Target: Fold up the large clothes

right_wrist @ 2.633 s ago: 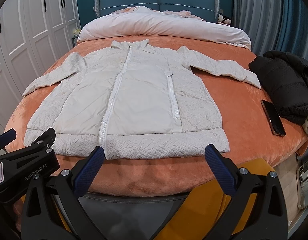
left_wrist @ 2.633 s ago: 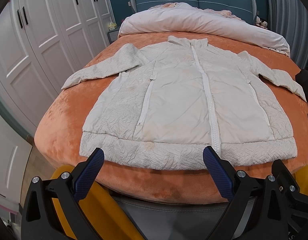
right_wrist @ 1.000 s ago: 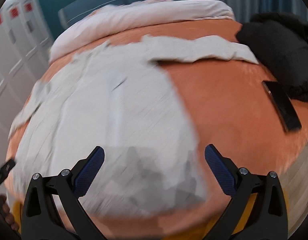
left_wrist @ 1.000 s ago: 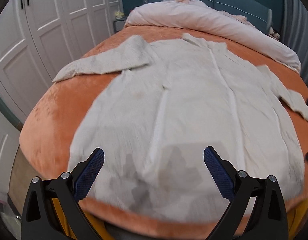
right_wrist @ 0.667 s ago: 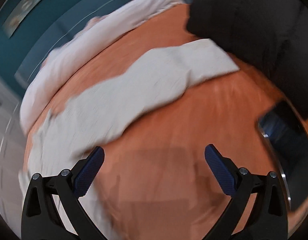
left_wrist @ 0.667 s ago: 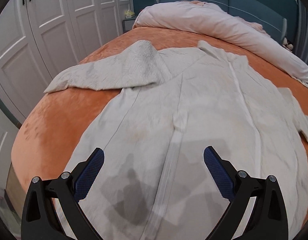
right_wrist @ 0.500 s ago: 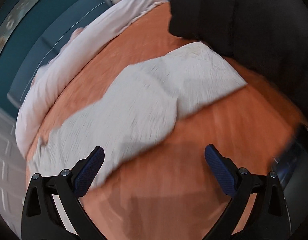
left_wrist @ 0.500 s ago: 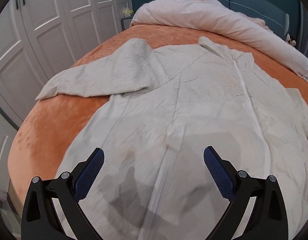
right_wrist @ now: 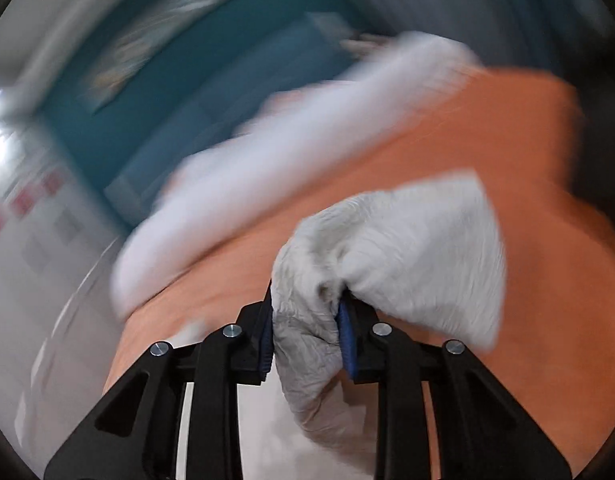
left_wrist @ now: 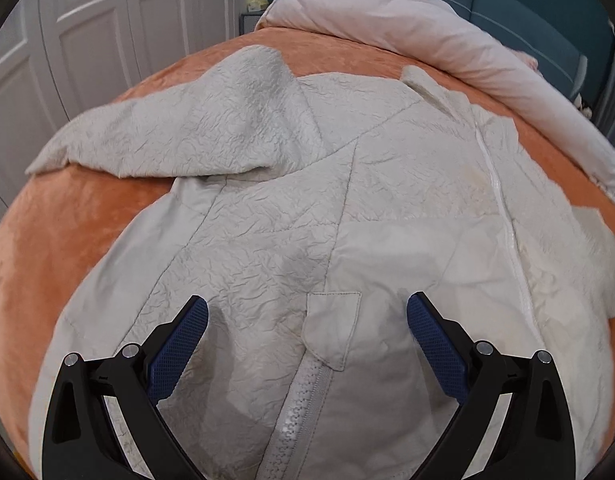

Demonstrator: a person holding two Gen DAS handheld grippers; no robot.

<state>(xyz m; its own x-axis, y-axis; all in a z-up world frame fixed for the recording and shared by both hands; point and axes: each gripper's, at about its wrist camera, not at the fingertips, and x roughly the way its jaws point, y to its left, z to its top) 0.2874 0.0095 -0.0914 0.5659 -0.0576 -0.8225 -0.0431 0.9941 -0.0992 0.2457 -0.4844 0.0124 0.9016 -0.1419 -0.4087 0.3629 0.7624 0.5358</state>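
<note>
- Right tool (right_wrist: 305,334): jaws closing on a bunched wad of the jacket's sleeve (right_wrist: 407,264), fabric squeezed between the blue pads (right_wrist: 346,334). Looks like the cuff end, but that view is badly smeared, so I can't be sure.
- Left tool (left_wrist: 307,344): spread wide, nothing between the pads, hovering over the jacket's (left_wrist: 347,208) chest just above the pocket flap (left_wrist: 333,330). Not touching, as far as I can tell.
- Step in hand, my read: fold the right sleeve across the body.
- To do it well: get a firm pinch through both sleeve layers before lifting. Carry the sleeve low and flat toward the main zipper (left_wrist: 503,216). Left tool could press near the shoulder seam so the body doesn't drag.
- Jacket lies front up, zipped, on the orange bed cover (left_wrist: 67,220), collar (left_wrist: 423,80) toward 1 o'clock near the rolled pale duvet (left_wrist: 447,40).
- Fabric: off-white, crinkled quilted panels on the sides, smoother panels in the middle, faint yellowish marks near the zipper.
- Other sleeve (left_wrist: 179,136) runs out toward 10 o'clock, not yet folded.
- Puffy, so folds will likely spring back; press them flat.
</note>
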